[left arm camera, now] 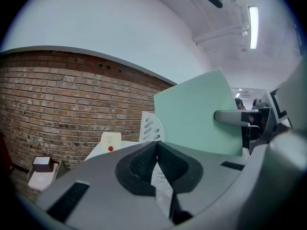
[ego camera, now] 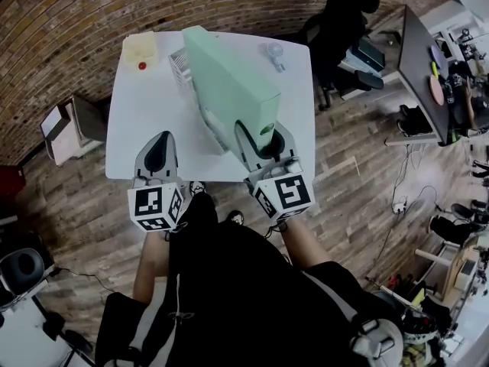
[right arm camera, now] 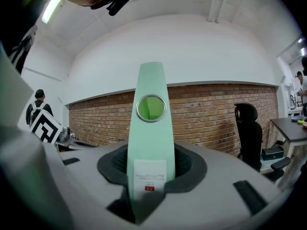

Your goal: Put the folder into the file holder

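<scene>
The right gripper [ego camera: 261,138] is clamped on the green folder [ego camera: 229,82]. In the right gripper view the two black pads [right arm camera: 184,163] press on both sides of the folder's thin back [right arm camera: 151,143]. That back has a round metal ring hole [right arm camera: 151,108] and, lower down, a small white label [right arm camera: 149,175]. The folder is up in the air over the white table [ego camera: 145,121]. Its back end points at the person and its long body reaches out across the table. The white holder [ego camera: 180,66] with slots in its side stands on the table. It peeks out to the left of the folder, and the rest of it is hidden under the folder. I cannot tell if the folder touches the holder. In the left gripper view the holder [left arm camera: 151,127] is just to the left of the big green side of the folder [left arm camera: 201,114]. The left gripper [ego camera: 160,144] is off to the left of the folder, over the near edge of the table. Its jaws are together with nothing in them. A pale yellow box [ego camera: 140,50] with a red dot sits on the far left corner of the table. A black chair [ego camera: 336,21] stands past the table, near the brick wall [ego camera: 69,21]
</scene>
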